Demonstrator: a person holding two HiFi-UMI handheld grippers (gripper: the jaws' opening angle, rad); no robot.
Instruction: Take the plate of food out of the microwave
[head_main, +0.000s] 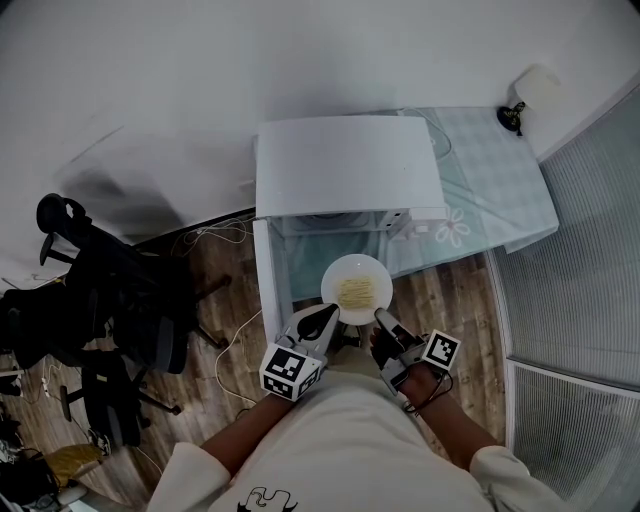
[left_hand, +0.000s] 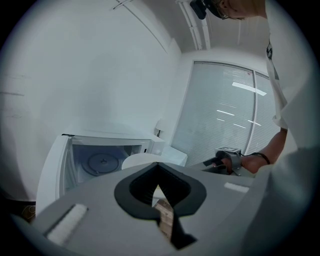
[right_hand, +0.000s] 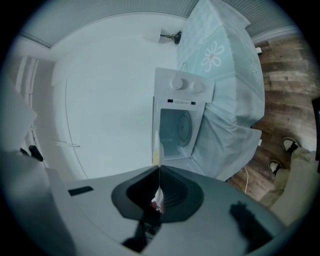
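A white plate (head_main: 357, 283) with pale yellow food hangs in front of the open white microwave (head_main: 345, 165), outside its cavity. My left gripper (head_main: 325, 318) is shut on the plate's near-left rim and my right gripper (head_main: 383, 320) on its near-right rim. In the left gripper view the plate (left_hand: 142, 160) shows just past the closed jaws of the left gripper (left_hand: 158, 165), with the empty turntable (left_hand: 102, 162) behind it. In the right gripper view the plate (right_hand: 157, 147) is seen edge-on, pinched in the right gripper (right_hand: 159, 167).
The microwave door (head_main: 268, 275) stands open to the left. The microwave sits on a table with a light blue cloth (head_main: 490, 190), where a small lamp (head_main: 520, 105) stands at the back. A black office chair (head_main: 100, 290) and cables lie on the wooden floor at left.
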